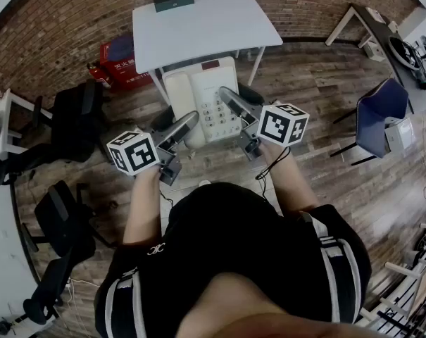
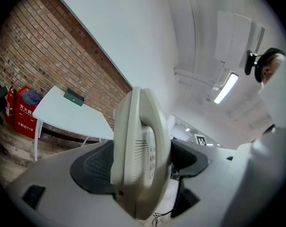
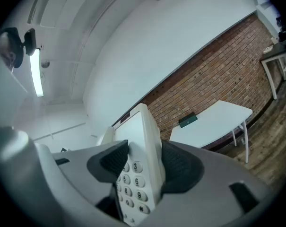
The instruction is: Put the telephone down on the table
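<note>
left claw (image 2: 140, 162) is clamped wide on the handset side of the telephone (image 1: 198, 94) and right claw (image 3: 145, 163) is pinching its keypad edge by the 3 & 6 keys, so it's held up betw the two w/ the white counter (image 1: 205, 27) out ahead of both tips, not touching afaict

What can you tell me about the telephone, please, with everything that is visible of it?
The telephone is a cream desk set, plastic by its look, with its handset resting in the cradle on the left, a numbered keypad beside it and a dark reddish strip at the far edge. It is held in the air, face up, short of the white table. The left hand-held gripper clamps its handset side, the right hand-held gripper its keypad side.
</note>
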